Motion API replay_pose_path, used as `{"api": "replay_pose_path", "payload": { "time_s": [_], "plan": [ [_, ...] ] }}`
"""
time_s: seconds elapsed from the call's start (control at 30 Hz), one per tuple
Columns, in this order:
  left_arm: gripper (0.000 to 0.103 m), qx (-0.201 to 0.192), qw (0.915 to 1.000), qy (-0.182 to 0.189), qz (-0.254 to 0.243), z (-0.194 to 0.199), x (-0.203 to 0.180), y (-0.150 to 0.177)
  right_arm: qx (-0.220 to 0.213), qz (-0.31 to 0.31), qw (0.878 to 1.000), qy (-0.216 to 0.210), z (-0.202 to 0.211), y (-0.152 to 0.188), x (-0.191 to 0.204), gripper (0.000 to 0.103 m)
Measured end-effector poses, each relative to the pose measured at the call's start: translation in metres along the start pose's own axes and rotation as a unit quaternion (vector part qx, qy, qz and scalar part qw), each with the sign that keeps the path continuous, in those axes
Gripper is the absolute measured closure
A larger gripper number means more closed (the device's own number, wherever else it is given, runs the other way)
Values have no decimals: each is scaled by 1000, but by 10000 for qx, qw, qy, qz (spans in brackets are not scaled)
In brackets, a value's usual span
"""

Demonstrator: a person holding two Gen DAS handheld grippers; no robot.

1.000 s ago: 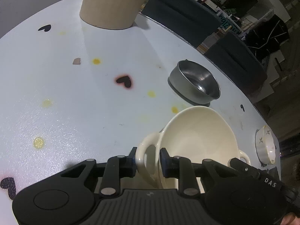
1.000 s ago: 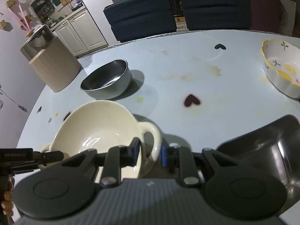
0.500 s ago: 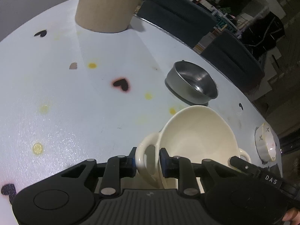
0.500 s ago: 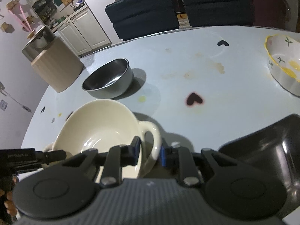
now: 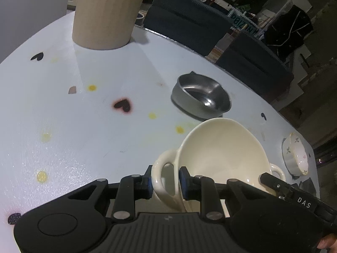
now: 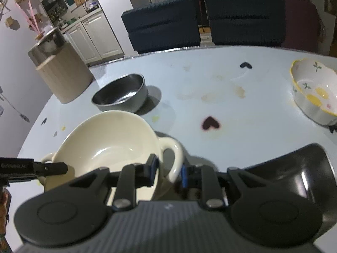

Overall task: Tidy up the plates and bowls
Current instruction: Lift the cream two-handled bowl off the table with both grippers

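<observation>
Gripping one loop handle each, the left gripper (image 5: 165, 180) and right gripper (image 6: 167, 170) hold the cream bowl (image 5: 221, 154) between them, pads pressed on either side of each loop. It hangs low over the table (image 5: 84, 116), with the steel bowl (image 6: 121, 93) at twelve o'clock just beyond its rim. Uneven lifting could tip it or twist a smooth handle out of the pads. The flowered bowl (image 6: 313, 92) sits well apart at two o'clock. A dark dish (image 6: 294, 172) at four o'clock is half hidden behind the right gripper, and the cream bowl's base is out of sight.
</observation>
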State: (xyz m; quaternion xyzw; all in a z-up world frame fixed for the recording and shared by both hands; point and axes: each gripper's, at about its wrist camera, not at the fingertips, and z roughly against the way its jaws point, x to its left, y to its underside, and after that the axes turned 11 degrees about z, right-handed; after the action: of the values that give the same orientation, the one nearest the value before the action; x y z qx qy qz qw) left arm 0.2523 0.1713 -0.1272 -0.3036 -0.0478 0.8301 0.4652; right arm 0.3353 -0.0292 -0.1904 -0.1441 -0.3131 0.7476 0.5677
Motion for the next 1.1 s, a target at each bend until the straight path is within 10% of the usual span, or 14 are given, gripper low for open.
{"api": "replay_pose_path", "payload": {
  "time_s": [1.1],
  "plan": [
    [76,-308,9937,726,-797,112,-40,103,-590,-461,9964,406,167,76,6,78]
  ]
}}
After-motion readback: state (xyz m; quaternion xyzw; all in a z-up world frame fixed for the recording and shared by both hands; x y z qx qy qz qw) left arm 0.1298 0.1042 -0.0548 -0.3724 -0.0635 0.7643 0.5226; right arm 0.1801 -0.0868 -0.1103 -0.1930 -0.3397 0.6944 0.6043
